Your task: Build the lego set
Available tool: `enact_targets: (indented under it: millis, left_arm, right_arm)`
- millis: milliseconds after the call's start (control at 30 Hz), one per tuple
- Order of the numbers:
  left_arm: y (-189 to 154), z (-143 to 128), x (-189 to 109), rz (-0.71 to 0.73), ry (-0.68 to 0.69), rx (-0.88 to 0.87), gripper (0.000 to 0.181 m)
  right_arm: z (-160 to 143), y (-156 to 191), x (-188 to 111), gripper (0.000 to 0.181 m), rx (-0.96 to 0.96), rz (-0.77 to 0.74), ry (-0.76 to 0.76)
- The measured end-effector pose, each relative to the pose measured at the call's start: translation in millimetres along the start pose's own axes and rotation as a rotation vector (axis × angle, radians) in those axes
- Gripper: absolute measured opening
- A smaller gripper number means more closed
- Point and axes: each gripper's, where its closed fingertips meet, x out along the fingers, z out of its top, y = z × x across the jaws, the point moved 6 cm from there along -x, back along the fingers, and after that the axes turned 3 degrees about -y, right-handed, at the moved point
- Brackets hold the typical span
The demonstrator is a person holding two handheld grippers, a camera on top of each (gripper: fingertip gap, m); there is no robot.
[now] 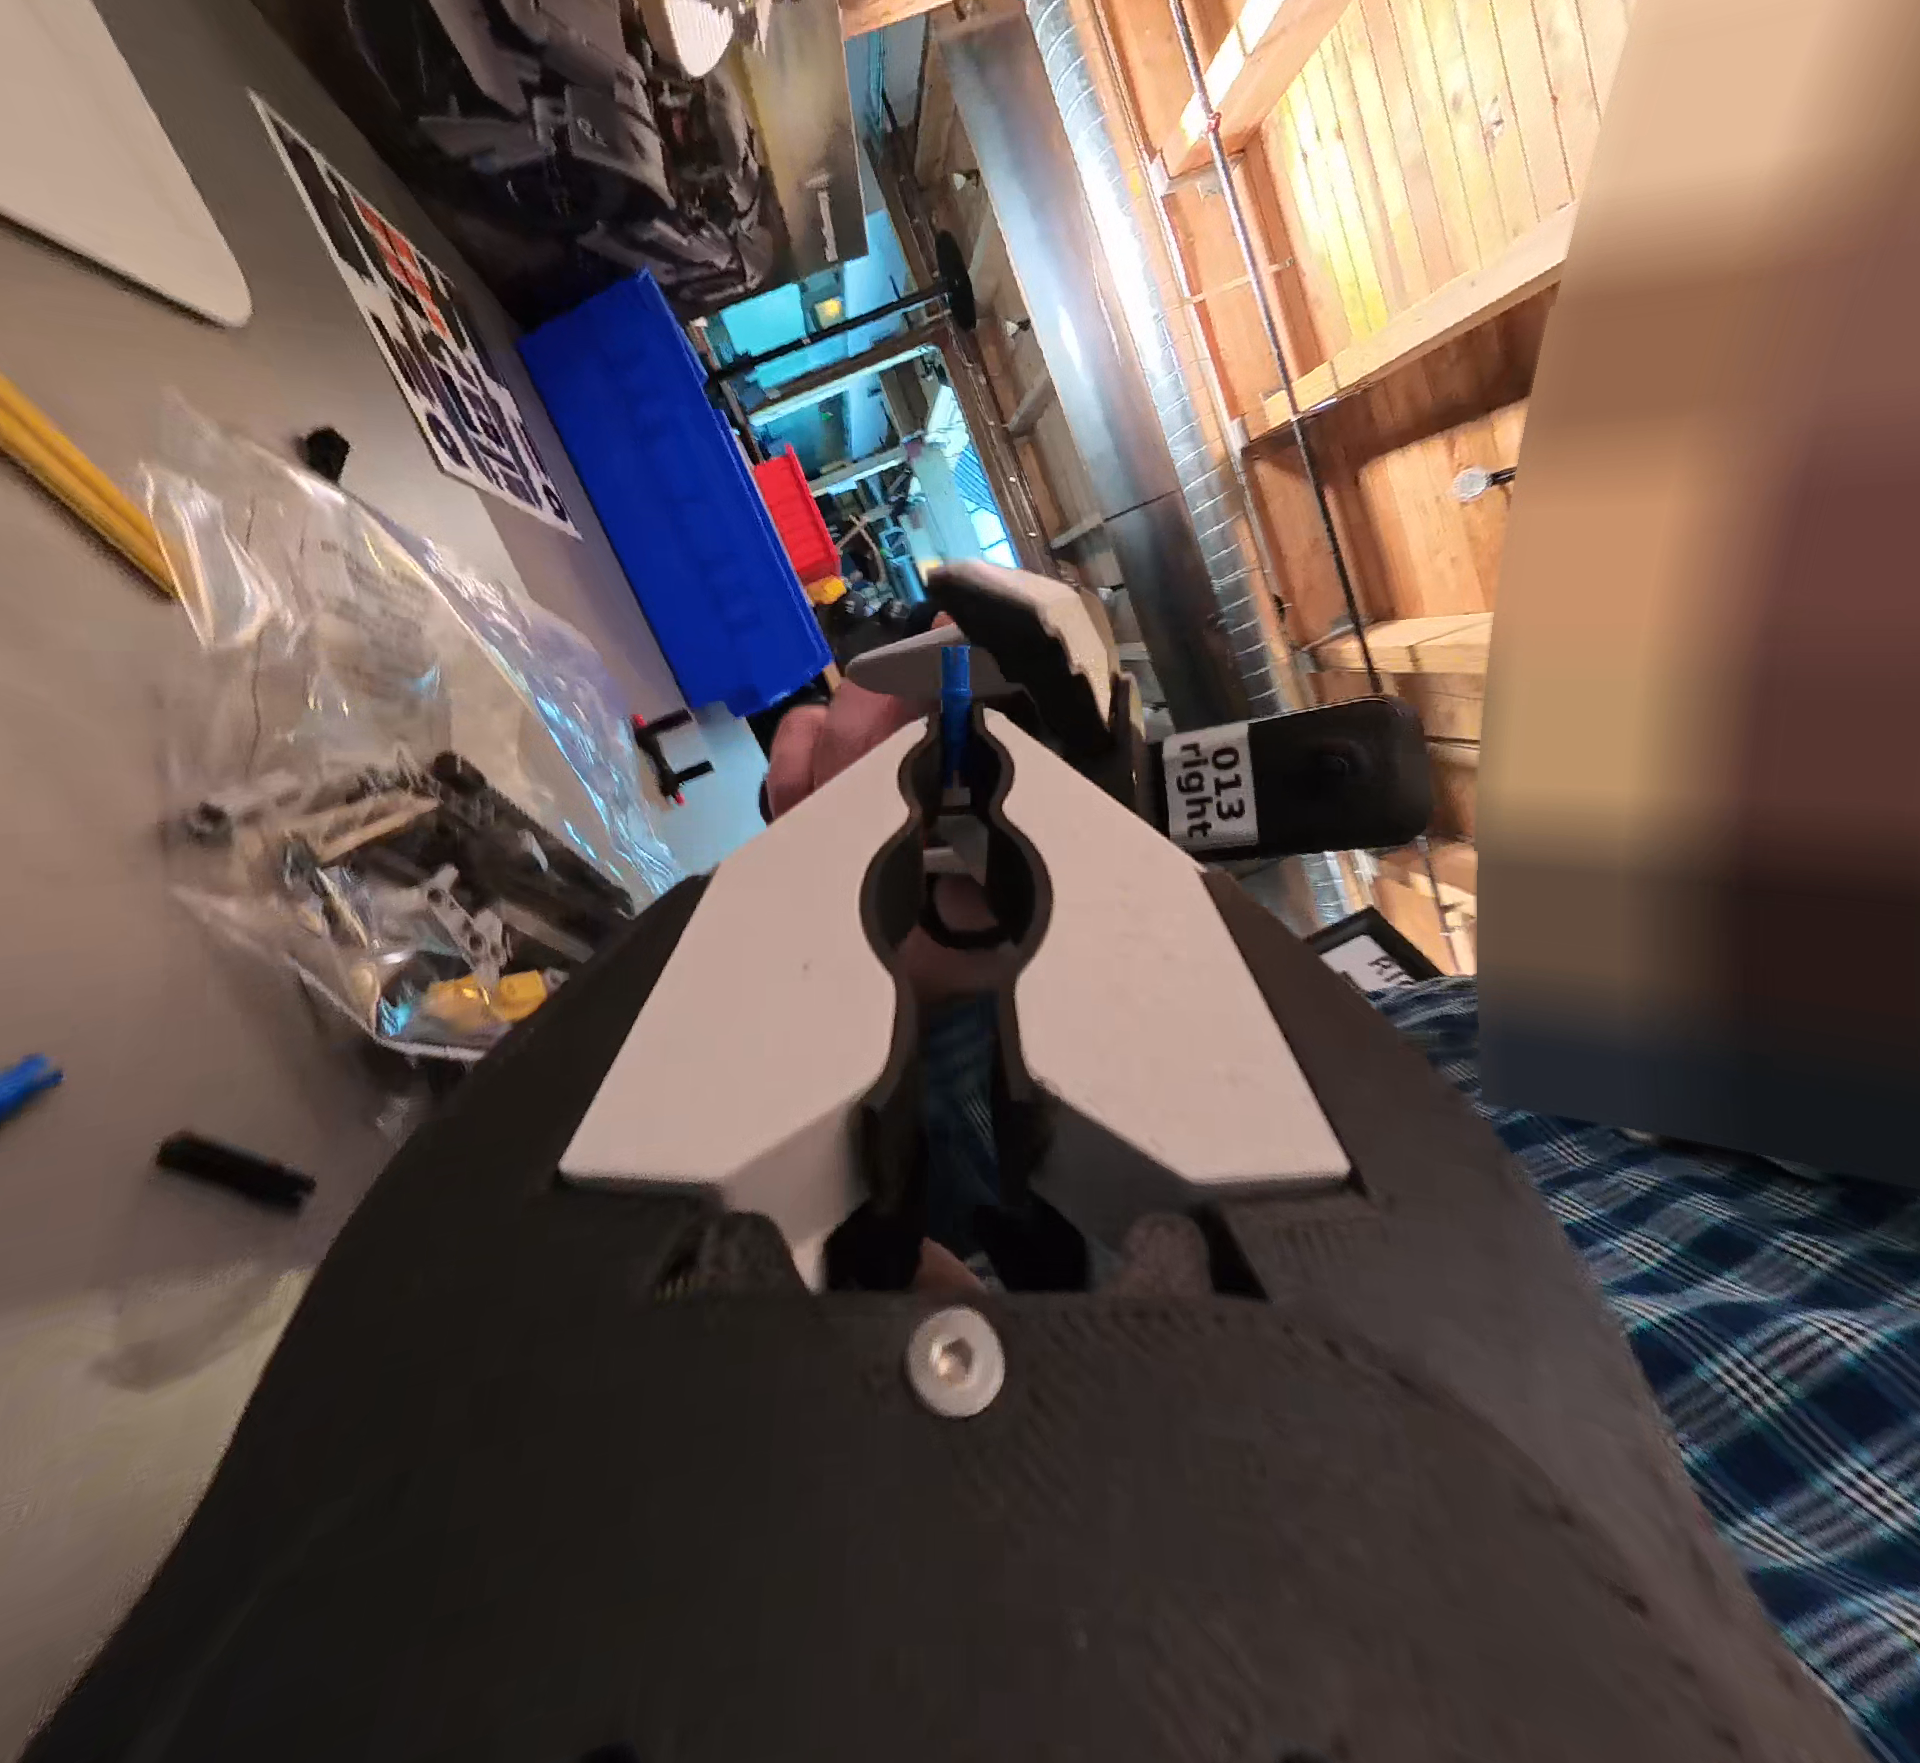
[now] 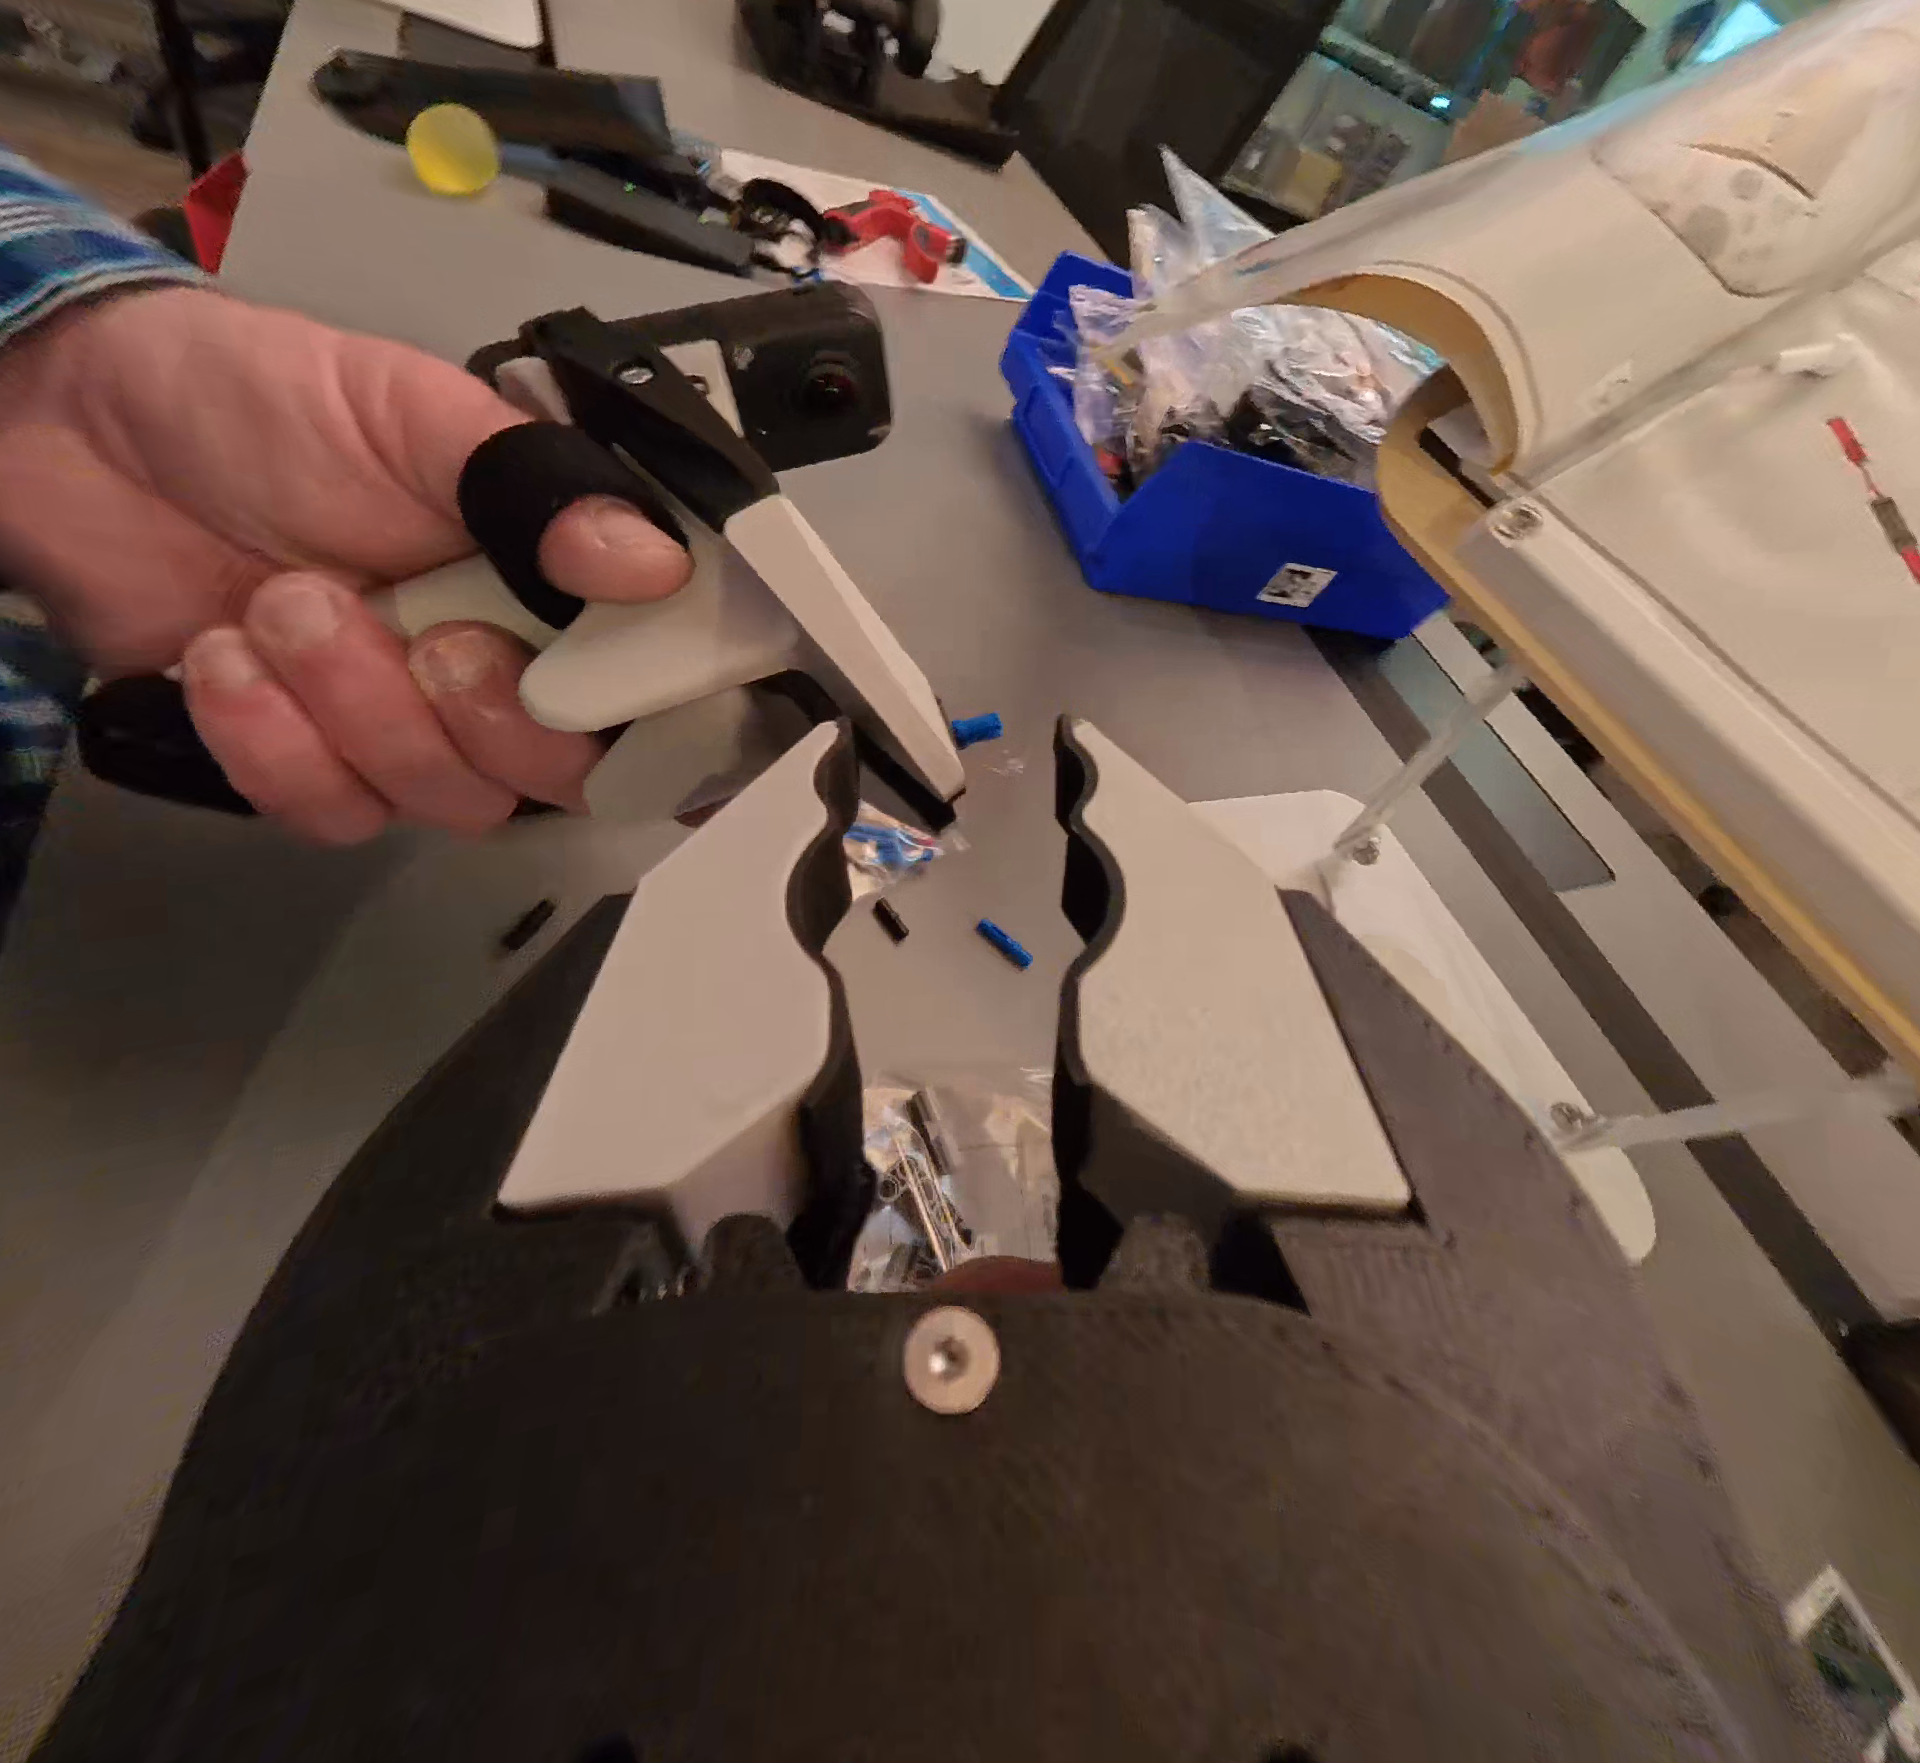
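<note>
In the left wrist view my left gripper is shut on a small blue pin that sticks out past its tips, held in the air. My right gripper is just beyond it, close to the pin's end. In the right wrist view my right gripper is open and empty above the grey table. A hand holds the left gripper, whose shut tips point between my right fingers. Loose blue pins and a black pin lie on the table below.
A clear bag of parts and a blue bin sit on the table, with a sticker sheet and a loose black pin. The bin holds more bags. An open instruction booklet on a clear stand is at the right. Less than 4 cm separates the two grippers' tips.
</note>
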Motion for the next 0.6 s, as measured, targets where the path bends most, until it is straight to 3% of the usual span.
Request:
enact_targets:
  millis: [233, 600]
  left_arm:
    - [-4, -8, -5, -0.064, 0.054, -0.050, 0.002]
    - [-4, -4, -9, -0.009, 0.076, 0.014, 0.016]
  right_arm:
    - [5, 10, 2, 0.021, -0.043, 0.184, 0.019]
    - [4, 1, -10, 0.021, 0.024, 0.250, 0.000]
